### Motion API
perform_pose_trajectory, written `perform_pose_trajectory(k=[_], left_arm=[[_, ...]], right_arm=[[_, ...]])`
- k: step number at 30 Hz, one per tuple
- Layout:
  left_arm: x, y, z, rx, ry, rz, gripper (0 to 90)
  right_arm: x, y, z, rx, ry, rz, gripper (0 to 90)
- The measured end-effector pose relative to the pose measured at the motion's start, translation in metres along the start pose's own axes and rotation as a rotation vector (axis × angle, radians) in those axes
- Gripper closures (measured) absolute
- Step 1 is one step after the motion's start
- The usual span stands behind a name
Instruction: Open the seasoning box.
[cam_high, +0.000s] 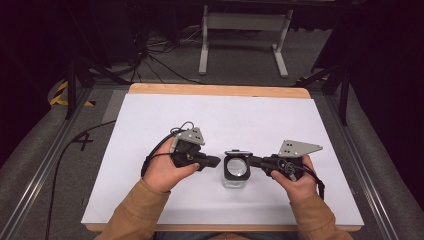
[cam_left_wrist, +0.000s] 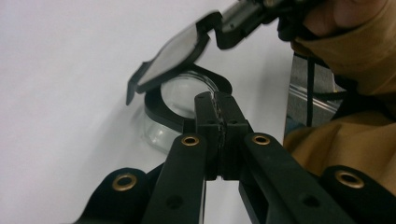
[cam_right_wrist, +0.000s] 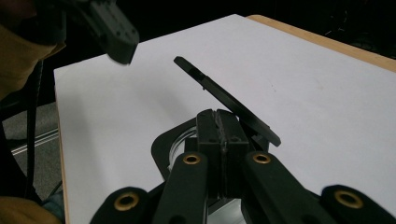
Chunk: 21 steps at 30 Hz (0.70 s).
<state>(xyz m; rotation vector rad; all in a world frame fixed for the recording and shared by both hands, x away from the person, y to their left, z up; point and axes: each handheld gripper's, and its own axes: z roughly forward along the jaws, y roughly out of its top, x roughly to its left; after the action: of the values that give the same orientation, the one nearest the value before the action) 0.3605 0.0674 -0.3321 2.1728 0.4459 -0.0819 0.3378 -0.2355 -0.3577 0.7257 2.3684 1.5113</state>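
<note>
A clear jar (cam_high: 236, 176) with a black square collar is seen standing upright on the white sheet (cam_high: 150, 115) that covers the table (cam_high: 215, 90), near the middle of its near edge, between the two hands. Its hinged flip lid (cam_left_wrist: 175, 56) is raised and tilted, still attached at the hinge; the round mouth beneath is exposed. In the left gripper view the lid's rim is met by the right gripper (cam_left_wrist: 229, 35), whose jaws are shut; the lid edge appears pinched or propped there, though whether it is truly clamped cannot be told. In the right gripper view the same lid (cam_right_wrist: 229, 100) is seen edge-on, slanting up just past that gripper's closed jaws. The left gripper (cam_high: 214, 161) is held just beside the jar's left side, apart from it, jaws fully shut on nothing, as its own view confirms. Judged from this, the opening of the lid is done or nearly so: the lid is up but not laid fully back. What is left, if anything is to go in or come out, is not yet begun; nothing can be made out inside the jar. No other things lie on the sheet. Beyond the table's far edge, a grey floor (cam_high: 240, 60) with cables and a white frame (cam_high: 245, 22) is noted.
</note>
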Motion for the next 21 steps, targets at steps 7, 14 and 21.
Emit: perform_pose_trajectory(k=[7,14,21], left_arm=[[-0.005,-0.003,0.021,0.035,-0.031,0.017,89.5],[-0.004,-0.007,0.048,0.053,-0.054,0.017,89.5],[0.0,-0.011,0.062,0.014,-0.04,0.0,89.6]], right_arm=[[-0.004,0.003,0.002,-0.011,0.0,0.01,90.0],[-0.006,0.003,0.003,-0.015,-0.006,0.014,90.0],[-0.008,0.003,0.007,-0.028,0.0,0.028,90.0]])
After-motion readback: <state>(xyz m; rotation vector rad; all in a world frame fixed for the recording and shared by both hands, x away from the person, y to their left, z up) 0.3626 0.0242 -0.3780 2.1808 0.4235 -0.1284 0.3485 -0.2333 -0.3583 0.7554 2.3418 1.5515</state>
